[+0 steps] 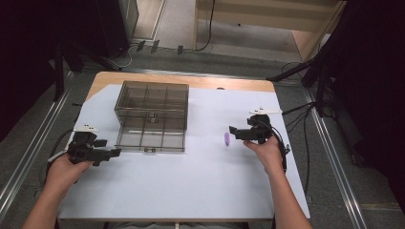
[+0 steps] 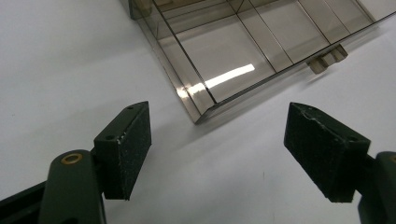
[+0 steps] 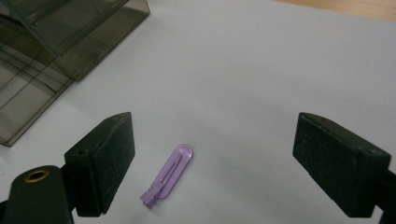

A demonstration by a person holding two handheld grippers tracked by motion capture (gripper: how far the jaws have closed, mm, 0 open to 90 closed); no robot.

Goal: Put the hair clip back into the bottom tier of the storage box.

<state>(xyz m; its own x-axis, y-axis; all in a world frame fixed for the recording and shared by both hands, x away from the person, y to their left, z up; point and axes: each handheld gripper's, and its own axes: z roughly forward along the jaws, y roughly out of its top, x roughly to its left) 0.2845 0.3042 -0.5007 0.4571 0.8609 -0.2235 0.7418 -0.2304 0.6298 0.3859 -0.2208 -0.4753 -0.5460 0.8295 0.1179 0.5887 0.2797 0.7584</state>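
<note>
White sheeting covers the worktop [image 1: 191,181], with bare wood showing along its far edge; grey floor and dark stands surround it. Toward the far left of the sheet stands a smoky clear box [image 1: 152,116] split into compartments, its lowest drawer pulled out toward the person; a small latch sits at the drawer's front edge.

A purple clip [image 1: 227,139] lies flat on the sheet to the right of the box, well apart from it; in the right gripper view the clip [image 3: 167,178] lies low between the two jaws, nearer the left one, touching neither.

The right claw [image 1: 232,130] hovers just right of the clip, pointing toward the box, its jaws wide apart with nothing clamped; the person's right hand [image 1: 264,151] holds it from behind.

The left claw [image 1: 116,152] sits just beside the box's near left corner, pointing toward the drawer; its jaws stand wide apart and empty; in the left gripper view the drawer's front corner [image 2: 201,114] lies ahead between the jaws, untouched.
</note>
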